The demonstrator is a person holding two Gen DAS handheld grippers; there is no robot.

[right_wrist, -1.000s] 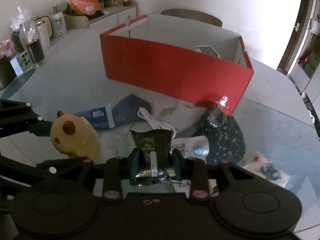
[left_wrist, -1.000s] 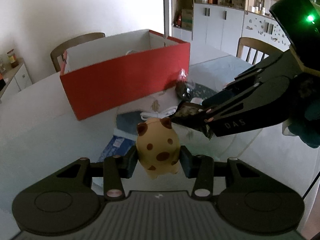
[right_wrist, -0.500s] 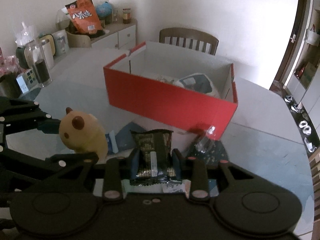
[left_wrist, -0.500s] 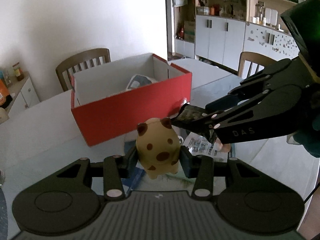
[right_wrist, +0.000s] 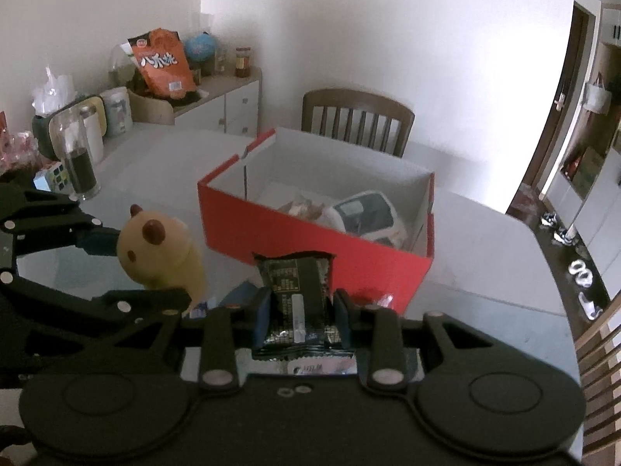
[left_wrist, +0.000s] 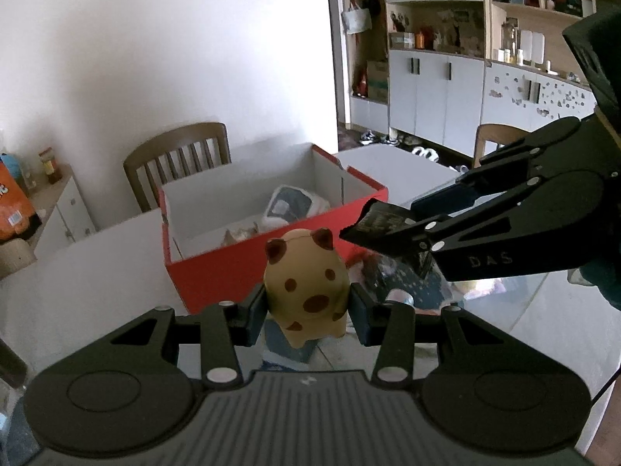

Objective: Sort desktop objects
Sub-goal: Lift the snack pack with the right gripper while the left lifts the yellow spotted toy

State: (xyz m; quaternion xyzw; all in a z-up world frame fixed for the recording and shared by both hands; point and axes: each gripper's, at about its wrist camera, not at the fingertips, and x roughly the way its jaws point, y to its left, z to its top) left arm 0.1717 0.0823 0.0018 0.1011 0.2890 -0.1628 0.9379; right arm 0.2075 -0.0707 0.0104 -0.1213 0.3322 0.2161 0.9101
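My left gripper [left_wrist: 308, 312] is shut on a tan toy pig with brown spots [left_wrist: 306, 287] and holds it above the table, short of the red box [left_wrist: 240, 272]. My right gripper [right_wrist: 300, 316] is shut on a dark snack packet [right_wrist: 297, 291], also raised. The right gripper shows in the left wrist view [left_wrist: 407, 233] with the packet [left_wrist: 382, 219] near the box's right corner. The pig shows in the right wrist view [right_wrist: 159, 252]. The red box [right_wrist: 310, 240] is open on top and holds a white-and-grey device [right_wrist: 363, 213] and a wrapped item [right_wrist: 302, 207].
Loose items lie on the glass tabletop [left_wrist: 524, 334] below the grippers, among them a blue packet [left_wrist: 287, 349] and a dark spotted bag [left_wrist: 403, 275]. A wooden chair [right_wrist: 355, 120] stands behind the box. A glass jar [right_wrist: 75, 155] and a sideboard [right_wrist: 217, 105] are at the left.
Both grippers have risen with their loads, so the box's inside has come into sight. Their grip on the pig and the packet is unchanged.
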